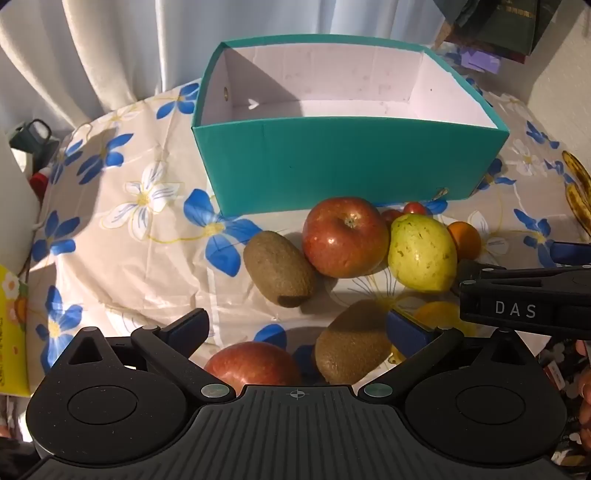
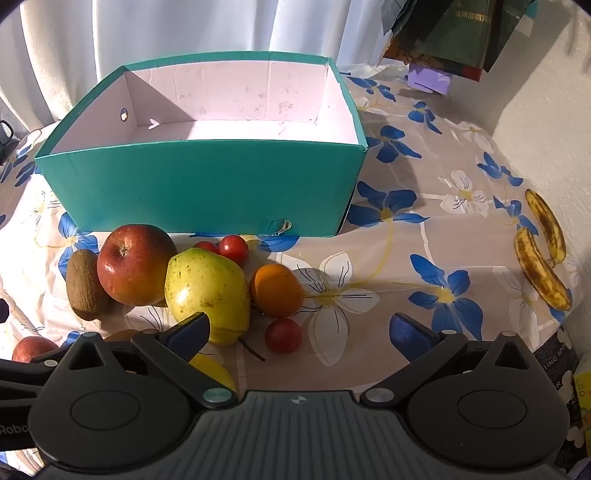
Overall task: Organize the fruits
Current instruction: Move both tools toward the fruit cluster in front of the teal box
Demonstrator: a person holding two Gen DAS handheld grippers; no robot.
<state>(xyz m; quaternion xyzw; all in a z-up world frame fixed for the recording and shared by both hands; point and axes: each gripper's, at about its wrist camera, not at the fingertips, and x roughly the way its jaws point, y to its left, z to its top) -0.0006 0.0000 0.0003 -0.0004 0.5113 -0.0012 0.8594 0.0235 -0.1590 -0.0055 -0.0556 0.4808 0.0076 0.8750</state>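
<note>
A floral cloth (image 2: 424,236) covers the desk, with pale curtains (image 2: 184,29) behind the teal box (image 2: 207,184). The fruits (image 2: 207,284) lie in front of the box, two bananas (image 2: 543,254) well to its right. Both left tongs (image 1: 295,325) and right tongs (image 2: 299,328) gape apart, empty, above the fruits.

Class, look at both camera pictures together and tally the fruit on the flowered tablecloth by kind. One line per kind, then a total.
Apples: 2
Kiwis: 2
Pear: 1
Orange: 1
Small red tomatoes: 3
Bananas: 2
Yellow fruit near the grippers, partly hidden, kind unclear: 1
Total: 12
</note>
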